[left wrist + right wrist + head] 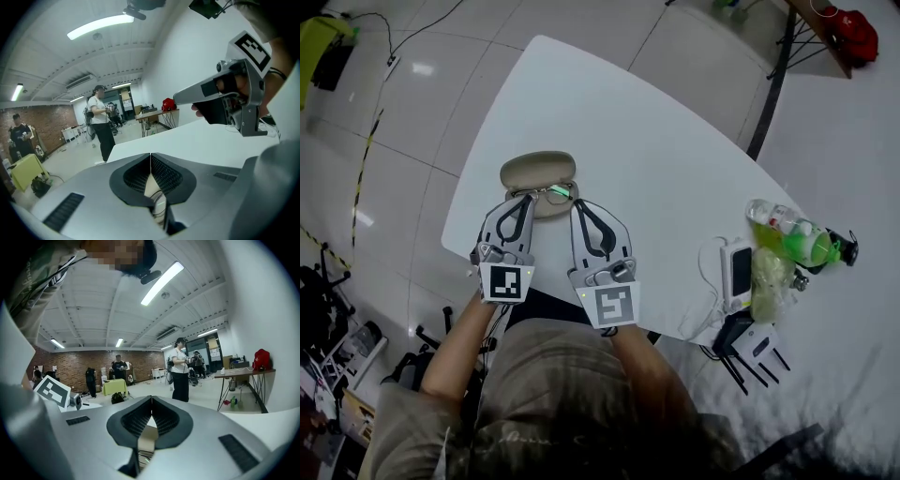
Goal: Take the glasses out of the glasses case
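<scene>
The left hand-held gripper [523,202] is at the near left end of the open glasses case [539,171], its jaws closed tip to tip. The right hand-held gripper [579,207] is just beside the case's near right end, also closed, and nothing appears pinched in either. The glasses [553,193] lie inside the case, in front of its raised beige lid. On the smooth white table [656,159], a push from closed jaws would likely slide the unpinned case away. A pinch on the thin frame could also slip or press a lens.
</scene>
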